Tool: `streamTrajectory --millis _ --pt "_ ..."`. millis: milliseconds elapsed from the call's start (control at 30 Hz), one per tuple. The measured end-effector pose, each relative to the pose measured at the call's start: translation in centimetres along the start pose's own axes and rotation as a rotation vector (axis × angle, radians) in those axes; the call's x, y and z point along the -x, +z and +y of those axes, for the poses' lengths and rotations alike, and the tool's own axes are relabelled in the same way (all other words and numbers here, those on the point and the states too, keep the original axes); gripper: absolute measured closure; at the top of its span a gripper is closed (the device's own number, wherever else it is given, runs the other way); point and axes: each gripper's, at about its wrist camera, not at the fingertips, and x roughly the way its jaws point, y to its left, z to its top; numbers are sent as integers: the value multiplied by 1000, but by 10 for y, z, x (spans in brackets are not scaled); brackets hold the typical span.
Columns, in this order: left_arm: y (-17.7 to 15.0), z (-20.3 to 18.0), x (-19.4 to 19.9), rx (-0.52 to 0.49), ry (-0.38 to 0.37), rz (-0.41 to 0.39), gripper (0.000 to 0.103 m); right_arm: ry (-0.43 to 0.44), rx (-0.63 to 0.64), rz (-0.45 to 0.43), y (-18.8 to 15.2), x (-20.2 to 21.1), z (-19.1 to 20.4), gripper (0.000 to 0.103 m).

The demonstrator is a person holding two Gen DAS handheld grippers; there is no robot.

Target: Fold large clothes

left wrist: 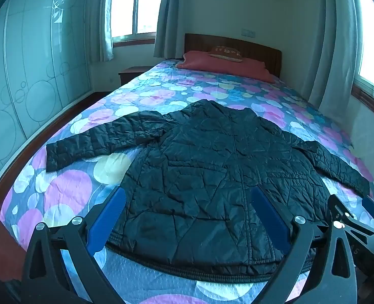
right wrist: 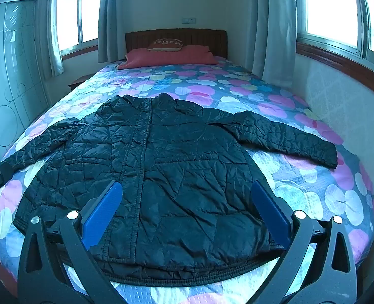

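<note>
A black quilted jacket point(left wrist: 212, 167) point(right wrist: 161, 167) lies flat on the bed, front up, zipper closed, both sleeves spread out sideways, hem nearest me. My left gripper point(left wrist: 188, 195) hovers open above the jacket's lower left part, with nothing between its blue pads point(left wrist: 108, 217). My right gripper point(right wrist: 187, 190) hangs open over the lower right part, also with nothing in it. In the left wrist view the right gripper point(left wrist: 351, 210) shows at the right edge, near the sleeve cuff.
The bed point(right wrist: 313, 197) carries a quilt with pink, white and blue circles. A red pillow point(right wrist: 169, 57) and a small cushion point(right wrist: 165, 44) lie by the wooden headboard. A wall runs along the bed's right side; a wardrobe point(left wrist: 22, 88) stands to the left.
</note>
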Motion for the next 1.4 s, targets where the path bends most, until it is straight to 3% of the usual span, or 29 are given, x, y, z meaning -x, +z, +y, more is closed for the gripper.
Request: streamTrajectory --millis 1400 --pt "-1 3 0 -2 3 4 4 1 0 3 -1 0 3 2"
